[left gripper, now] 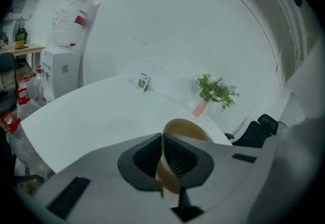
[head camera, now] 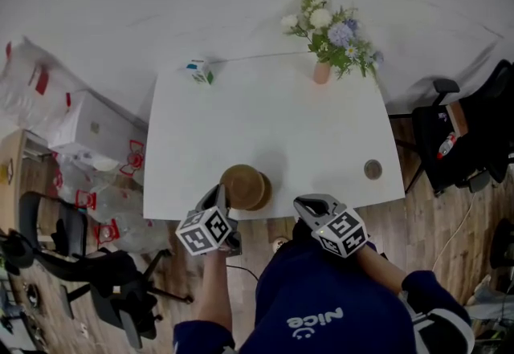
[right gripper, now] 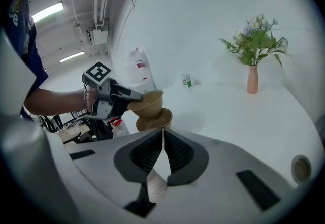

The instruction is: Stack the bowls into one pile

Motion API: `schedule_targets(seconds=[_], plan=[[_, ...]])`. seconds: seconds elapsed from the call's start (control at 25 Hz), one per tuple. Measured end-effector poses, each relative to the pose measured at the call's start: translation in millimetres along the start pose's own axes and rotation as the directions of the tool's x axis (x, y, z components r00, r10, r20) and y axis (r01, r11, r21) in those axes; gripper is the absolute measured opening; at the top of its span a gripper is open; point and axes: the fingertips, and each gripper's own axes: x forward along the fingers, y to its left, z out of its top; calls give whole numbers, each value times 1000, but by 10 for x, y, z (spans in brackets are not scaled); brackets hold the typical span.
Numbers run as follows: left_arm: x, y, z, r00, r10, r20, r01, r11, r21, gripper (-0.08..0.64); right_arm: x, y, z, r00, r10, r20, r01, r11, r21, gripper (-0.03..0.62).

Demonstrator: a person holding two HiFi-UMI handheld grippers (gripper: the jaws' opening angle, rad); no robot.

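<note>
Two brown bowls sit close to the front edge of the white table [head camera: 265,120]. My left gripper [head camera: 224,198] is shut on the rim of the upper bowl [head camera: 241,185] and holds it tilted just over the lower bowl [head camera: 263,193]. In the right gripper view the held bowl [right gripper: 145,101] hangs above the other bowl [right gripper: 156,119], with the left gripper [right gripper: 128,99] clamped on its edge. The left gripper view shows the bowl's wall [left gripper: 188,129] running between the closed jaws of my left gripper [left gripper: 162,141]. My right gripper [head camera: 304,205] hovers off the table's front edge, shut and empty [right gripper: 162,139].
A pink vase of flowers [head camera: 323,70] and a small carton [head camera: 199,71] stand at the table's far edge. A small round object [head camera: 373,169] lies near the right edge. A black chair [head camera: 450,136] stands to the right, another chair [head camera: 56,248] and bags [head camera: 88,136] to the left.
</note>
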Motion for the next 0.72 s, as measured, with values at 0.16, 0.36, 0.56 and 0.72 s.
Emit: schedule_targets(seconds=[0.16,0.36,0.56,0.72], plan=[[98,-18,-192,999,13,-47,-13,1000,8,31,-47,48,-9,1000,-4,5,4,1000,-4,31],[184,-63,-338,998,27,-48,-26,999,30,32,-93,83,-36,1000,-9,4,10,1000,-20,30],[209,-10,-409,995,90,-40,-87,994,61,32,-133,71,-41,1000,-16,9,17,999,-30,31],[202,-53,-381,995,96,-5,-95,989,112,59,-146,69,-49,1000,-8,5,8,999,-34,29]])
